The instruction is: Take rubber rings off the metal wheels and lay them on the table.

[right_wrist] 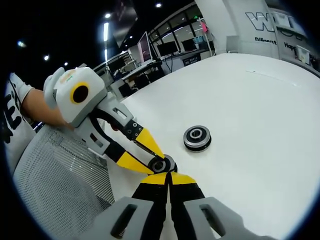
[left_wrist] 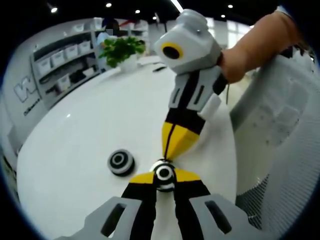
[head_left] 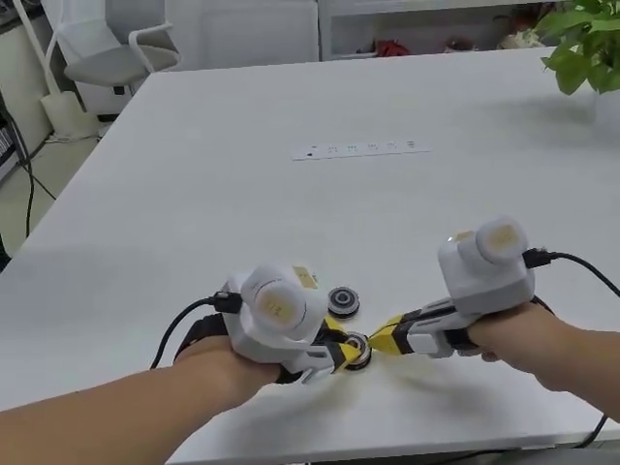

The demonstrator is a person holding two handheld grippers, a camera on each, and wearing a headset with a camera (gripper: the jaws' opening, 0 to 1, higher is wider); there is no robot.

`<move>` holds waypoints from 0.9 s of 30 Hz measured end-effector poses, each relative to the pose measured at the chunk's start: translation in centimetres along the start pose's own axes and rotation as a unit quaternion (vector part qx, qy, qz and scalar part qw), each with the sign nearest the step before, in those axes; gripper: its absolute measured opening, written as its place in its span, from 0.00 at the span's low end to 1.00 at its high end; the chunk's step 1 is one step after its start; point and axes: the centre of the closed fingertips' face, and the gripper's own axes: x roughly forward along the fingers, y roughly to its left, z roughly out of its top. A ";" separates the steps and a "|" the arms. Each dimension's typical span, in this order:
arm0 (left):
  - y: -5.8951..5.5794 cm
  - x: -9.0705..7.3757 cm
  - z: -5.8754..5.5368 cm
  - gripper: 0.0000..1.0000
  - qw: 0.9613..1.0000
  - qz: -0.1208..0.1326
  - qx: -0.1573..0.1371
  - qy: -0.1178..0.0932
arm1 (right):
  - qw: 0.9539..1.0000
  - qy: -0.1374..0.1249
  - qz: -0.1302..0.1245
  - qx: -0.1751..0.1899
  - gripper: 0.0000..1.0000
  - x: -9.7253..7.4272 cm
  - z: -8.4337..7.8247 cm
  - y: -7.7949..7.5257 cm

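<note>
Left gripper (left_wrist: 165,178): fingers (left_wrist: 143,178) pinch a metal wheel (left_wrist: 164,171) from both sides, with its black rubber ring on. Right gripper (right_wrist: 168,176): fingers pressed together, tips touching that wheel's rim, head-on to the left fingers. Cannot tell whether they nip the ring. Second wheel (right_wrist: 196,137) lies flat on the table (head_left: 387,213), near both sets of fingertips, ring on, untouched.

Both forearms angle inward so the tips meet nose to nose — the left gripper (head_left: 339,352) clamped around a small wheel (head_left: 356,349), the right gripper (head_left: 378,340) with jaws pressed together, touching that wheel's rim.
</note>
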 end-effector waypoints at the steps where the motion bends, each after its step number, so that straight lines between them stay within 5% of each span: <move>1: 0.0 0.0 0.0 0.12 1.000 0.000 0.000 0.000 | 1.000 0.000 0.000 0.001 0.00 0.0 0.0 0.0; 27: 0.0 0.0 0.0 0.12 1.000 0.002 -0.001 0.003 | 0.999 -0.013 0.020 0.022 0.00 0.0 0.5 0.7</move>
